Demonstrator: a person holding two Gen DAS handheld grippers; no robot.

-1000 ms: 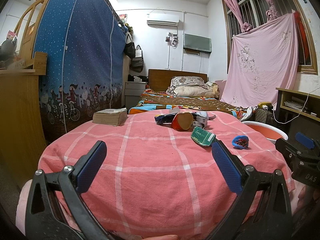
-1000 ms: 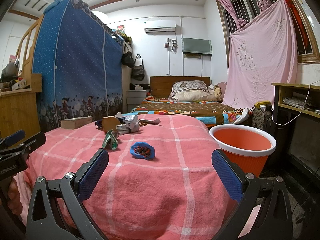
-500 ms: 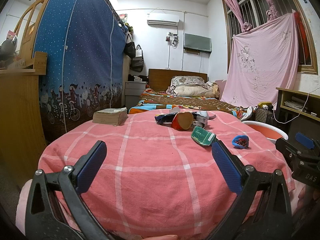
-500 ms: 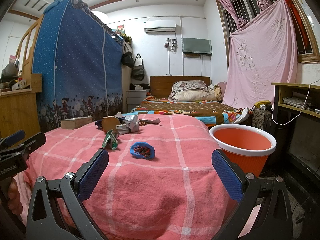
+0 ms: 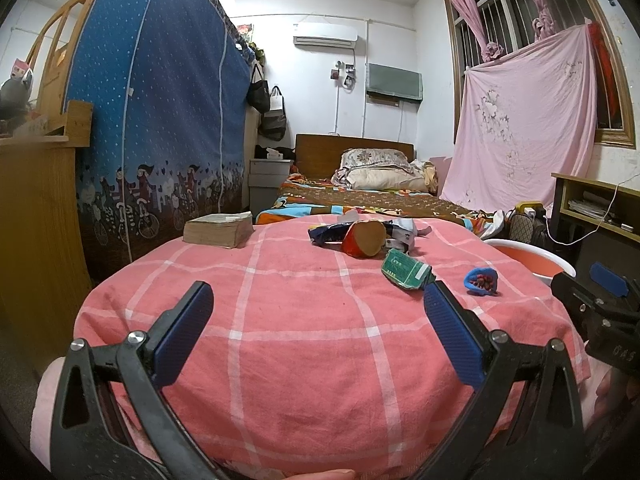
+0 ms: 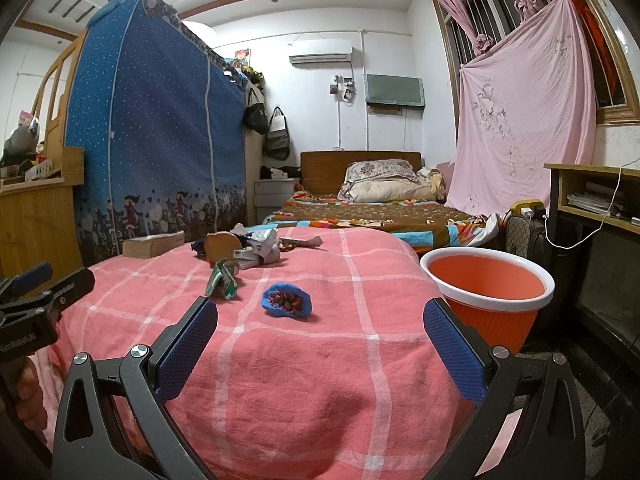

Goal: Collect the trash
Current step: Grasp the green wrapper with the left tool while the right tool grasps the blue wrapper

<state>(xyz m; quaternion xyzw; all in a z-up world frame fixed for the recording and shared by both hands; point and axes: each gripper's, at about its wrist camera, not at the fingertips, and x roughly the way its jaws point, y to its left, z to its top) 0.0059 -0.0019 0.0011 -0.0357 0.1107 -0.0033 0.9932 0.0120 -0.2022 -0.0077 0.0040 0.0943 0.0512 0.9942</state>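
Trash lies on a table under a pink checked cloth [image 5: 304,320]: a blue cup-like piece with dark bits [image 5: 481,280] [image 6: 286,299], a crumpled green packet [image 5: 405,269] [image 6: 221,279], and farther back a red-and-brown tube [image 5: 363,238] [image 6: 222,245] among silver and dark wrappers [image 6: 262,246]. An orange bin with a white rim [image 6: 488,296] stands right of the table; its rim shows in the left wrist view [image 5: 532,254]. My left gripper [image 5: 318,334] and right gripper [image 6: 320,336] are open and empty over the near edge.
An old thick book [image 5: 218,230] lies at the table's far left. A wooden cabinet [image 5: 36,240] and blue fabric wardrobe [image 5: 160,120] stand left. A bed [image 5: 372,196] lies behind. A wooden shelf with cables [image 6: 592,200] stands right.
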